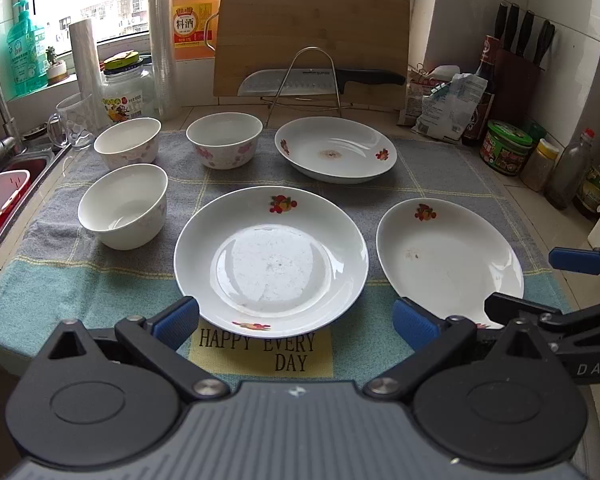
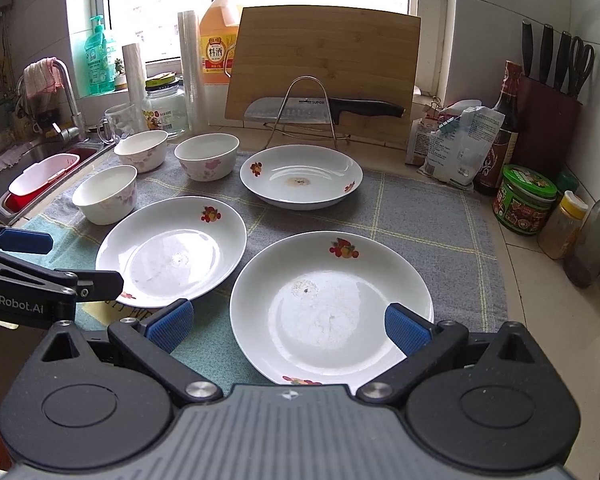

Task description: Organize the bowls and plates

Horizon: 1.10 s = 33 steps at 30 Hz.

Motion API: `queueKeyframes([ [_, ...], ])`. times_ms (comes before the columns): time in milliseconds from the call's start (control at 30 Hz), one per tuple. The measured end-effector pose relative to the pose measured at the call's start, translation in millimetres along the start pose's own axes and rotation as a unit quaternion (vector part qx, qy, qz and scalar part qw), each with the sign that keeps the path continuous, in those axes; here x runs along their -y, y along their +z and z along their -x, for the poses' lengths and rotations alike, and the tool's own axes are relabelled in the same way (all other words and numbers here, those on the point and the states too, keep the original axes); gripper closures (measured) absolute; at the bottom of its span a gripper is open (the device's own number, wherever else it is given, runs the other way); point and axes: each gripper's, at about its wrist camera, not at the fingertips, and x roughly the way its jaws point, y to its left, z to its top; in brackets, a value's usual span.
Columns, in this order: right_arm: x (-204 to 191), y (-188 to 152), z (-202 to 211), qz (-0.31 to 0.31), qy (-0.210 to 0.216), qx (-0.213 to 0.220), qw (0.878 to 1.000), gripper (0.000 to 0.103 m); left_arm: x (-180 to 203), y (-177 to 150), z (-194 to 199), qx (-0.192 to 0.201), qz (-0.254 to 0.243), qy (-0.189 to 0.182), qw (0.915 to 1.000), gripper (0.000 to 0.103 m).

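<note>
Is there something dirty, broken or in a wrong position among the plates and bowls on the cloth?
Nothing looks broken or spilled. The far plate has a brownish stain at its centre, and the near right plate has a small dark speck and dull residue. All three bowls stand upright and look clean.

**Both grippers held wide apart and empty**

The left gripper (image 1: pixel 298 322) is held low and level, pointed forward, with its jaws spread wide and nothing clasped between the blue pads (image 1: pixel 178 318). The right gripper (image 2: pixel 288 328) is held in the same manner, level and forward-facing, its jaws equally parted and nothing gripped. The two are kept side by side and near each other: the right gripper's fingers are seen at the right edge of the left wrist view, and the left gripper's fingers at the left edge of the right wrist view.
</note>
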Motion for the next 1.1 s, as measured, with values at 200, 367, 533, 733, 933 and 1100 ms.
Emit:
queueKeyframes([
  [200, 20, -23, -11, 0.002, -0.001, -0.018, 1.0, 0.0, 7, -2, -6, -0.002, 0.0, -0.006, 1.0, 0.001],
  [367, 33, -43, -27, -0.01, -0.002, -0.046, 0.999, 0.0, 15, -2, -16, -0.009, -0.008, -0.012, 0.9999, 0.001],
  [533, 41, -60, -45, -0.017, -0.002, -0.056, 0.998, 0.0, 23, 3, -28, -0.025, -0.017, -0.021, 0.9993, 0.001],
  [733, 43, -70, -57, -0.015, 0.008, -0.047, 0.999, 0.0, 41, 10, -36, -0.025, -0.055, -0.018, 0.998, 0.001],
  [933, 41, -70, -62, 0.01, 0.002, -0.035, 0.999, 0.0, 58, 26, -50, -0.025, -0.09, -0.038, 0.9949, 0.001],
  [1100, 44, -74, -60, 0.022, 0.007, -0.022, 0.999, 0.0, 76, 42, -66, -0.023, -0.142, -0.057, 0.988, 0.001],
])
